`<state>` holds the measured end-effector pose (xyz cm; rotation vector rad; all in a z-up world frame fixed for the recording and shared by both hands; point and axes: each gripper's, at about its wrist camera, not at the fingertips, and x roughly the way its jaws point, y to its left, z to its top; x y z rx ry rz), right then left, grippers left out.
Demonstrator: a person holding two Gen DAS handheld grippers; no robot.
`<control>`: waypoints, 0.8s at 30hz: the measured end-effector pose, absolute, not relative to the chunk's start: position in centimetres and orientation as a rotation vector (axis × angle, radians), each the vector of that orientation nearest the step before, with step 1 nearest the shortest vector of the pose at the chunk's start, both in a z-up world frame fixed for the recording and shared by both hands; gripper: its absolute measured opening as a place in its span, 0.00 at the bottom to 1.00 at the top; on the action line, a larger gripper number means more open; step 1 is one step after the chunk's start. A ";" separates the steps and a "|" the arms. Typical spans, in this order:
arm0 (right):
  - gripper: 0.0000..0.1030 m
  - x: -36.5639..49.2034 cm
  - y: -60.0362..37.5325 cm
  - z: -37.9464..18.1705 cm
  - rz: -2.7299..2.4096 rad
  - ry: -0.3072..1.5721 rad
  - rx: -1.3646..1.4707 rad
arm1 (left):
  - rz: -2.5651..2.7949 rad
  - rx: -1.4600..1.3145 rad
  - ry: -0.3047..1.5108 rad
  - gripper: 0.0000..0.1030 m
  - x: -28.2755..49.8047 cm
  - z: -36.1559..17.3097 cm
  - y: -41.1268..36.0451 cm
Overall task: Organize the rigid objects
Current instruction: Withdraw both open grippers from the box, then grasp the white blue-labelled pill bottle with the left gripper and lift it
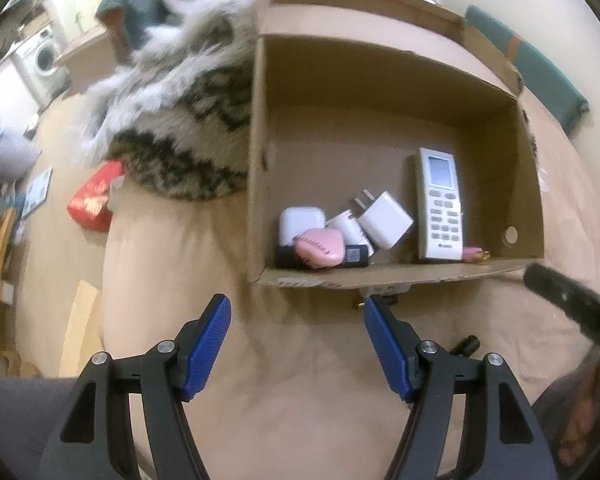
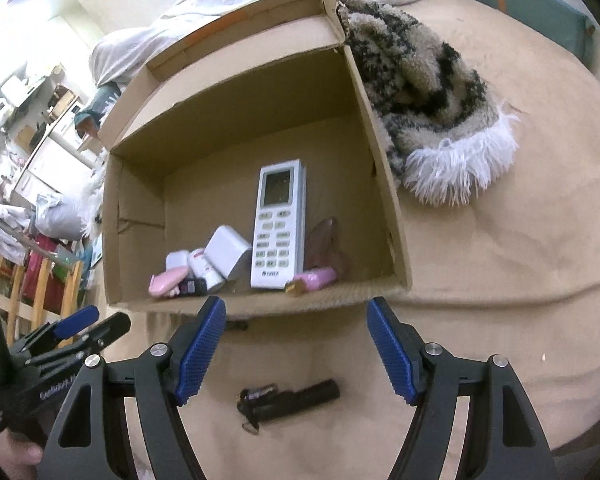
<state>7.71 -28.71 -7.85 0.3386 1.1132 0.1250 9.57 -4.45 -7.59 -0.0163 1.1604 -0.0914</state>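
Both claws, left claw [image 1: 298, 332] and right claw [image 2: 296, 336], are hanging open and empty; the black flashlight [image 2: 290, 400] on the bed is probably waiting to go into the box [image 2: 380, 160] next

The cardboard box [image 2: 384, 184] is open on top, and its upper half in the right wrist view is bare floor — room to pass. The lower edge is crowded: white remote [image 2: 278, 226], white charger [image 2: 228, 258], pink case [image 2: 166, 282] and pink tube [image 2: 314, 280] lie against the near wall. At the upper right a shaggy patterned rug [image 2: 432, 92] presses against the box's side. Below the box, centre frame, a black flashlight [image 2: 290, 400] lies on the tan cover [image 2: 500, 280] — bare cloth all around it.
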 end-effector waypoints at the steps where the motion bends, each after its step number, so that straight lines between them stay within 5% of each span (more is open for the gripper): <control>1: 0.75 7.5 -28.7 -7.9 0.127 1.120 0.339 | -0.083 -0.029 1.167 0.64 9.5 -7.8 -4.1; 10: 0.75 6.4 -29.5 -10.1 0.107 1.220 0.427 | -0.012 -0.092 1.229 0.65 9.3 -10.4 -2.8; 24: 0.75 7.1 -30.3 -11.6 0.093 1.272 0.519 | -0.133 0.078 1.266 0.65 11.9 -14.4 -11.5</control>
